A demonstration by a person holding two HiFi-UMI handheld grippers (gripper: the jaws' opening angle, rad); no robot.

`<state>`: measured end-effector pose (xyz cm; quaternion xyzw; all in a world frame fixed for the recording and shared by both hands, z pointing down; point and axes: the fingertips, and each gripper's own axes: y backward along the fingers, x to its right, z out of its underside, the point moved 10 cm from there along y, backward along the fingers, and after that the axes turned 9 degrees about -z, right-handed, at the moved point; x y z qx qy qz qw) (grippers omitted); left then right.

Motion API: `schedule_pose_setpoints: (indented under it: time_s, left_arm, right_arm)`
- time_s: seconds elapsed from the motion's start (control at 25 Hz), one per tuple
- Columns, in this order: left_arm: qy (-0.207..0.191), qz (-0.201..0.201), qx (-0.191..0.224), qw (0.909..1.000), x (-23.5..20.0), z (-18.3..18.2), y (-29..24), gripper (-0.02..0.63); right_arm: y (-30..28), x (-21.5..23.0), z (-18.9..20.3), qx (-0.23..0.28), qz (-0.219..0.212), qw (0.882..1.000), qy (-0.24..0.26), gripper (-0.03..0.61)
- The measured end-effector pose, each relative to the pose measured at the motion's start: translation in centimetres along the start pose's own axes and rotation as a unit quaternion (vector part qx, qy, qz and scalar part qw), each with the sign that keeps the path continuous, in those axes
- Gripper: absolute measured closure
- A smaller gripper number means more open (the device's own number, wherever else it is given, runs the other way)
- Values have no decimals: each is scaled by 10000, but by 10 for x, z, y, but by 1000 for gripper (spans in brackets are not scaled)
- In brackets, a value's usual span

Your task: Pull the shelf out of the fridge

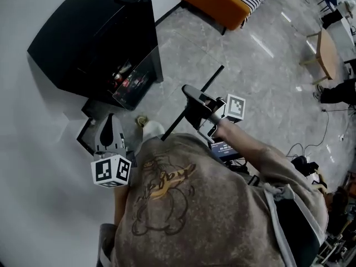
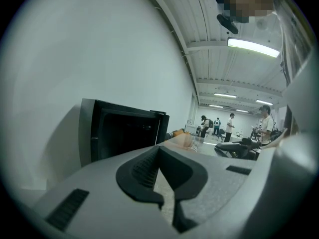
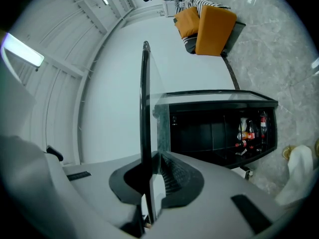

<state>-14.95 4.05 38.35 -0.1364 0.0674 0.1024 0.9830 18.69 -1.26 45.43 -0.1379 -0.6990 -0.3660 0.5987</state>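
The black fridge [image 1: 92, 35] stands against the white wall with its door [image 1: 139, 79] swung open and bottles in the door rack. My right gripper [image 1: 187, 91] is shut on the glass shelf [image 1: 214, 77], which is out of the fridge and shows edge-on as a thin black bar over the floor. In the right gripper view the shelf's dark edge [image 3: 145, 113] runs upright between the pads of the right gripper [image 3: 151, 158], with the fridge [image 3: 214, 128] beyond. My left gripper [image 1: 109, 120] hangs low at the left near the fridge, shut and empty. In its own view, the left gripper [image 2: 159, 151] faces the fridge [image 2: 119, 131].
An orange sofa [image 1: 217, 1] with a striped cushion stands at the back wall. A small wooden table [image 1: 327, 52] is at the far right. A black frame [image 1: 88, 135] lies on the floor by the fridge's foot. Several people [image 2: 229, 128] stand far off in the hall.
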Motion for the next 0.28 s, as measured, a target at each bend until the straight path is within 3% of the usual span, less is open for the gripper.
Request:
schedule_pose_setpoints:
  time_s: [0.28]
  left_arm:
    - [122, -15, 40, 9999, -4, 3, 1, 607]
  right_arm:
    - [-7, 3, -1, 32, -18, 10000, 44, 548]
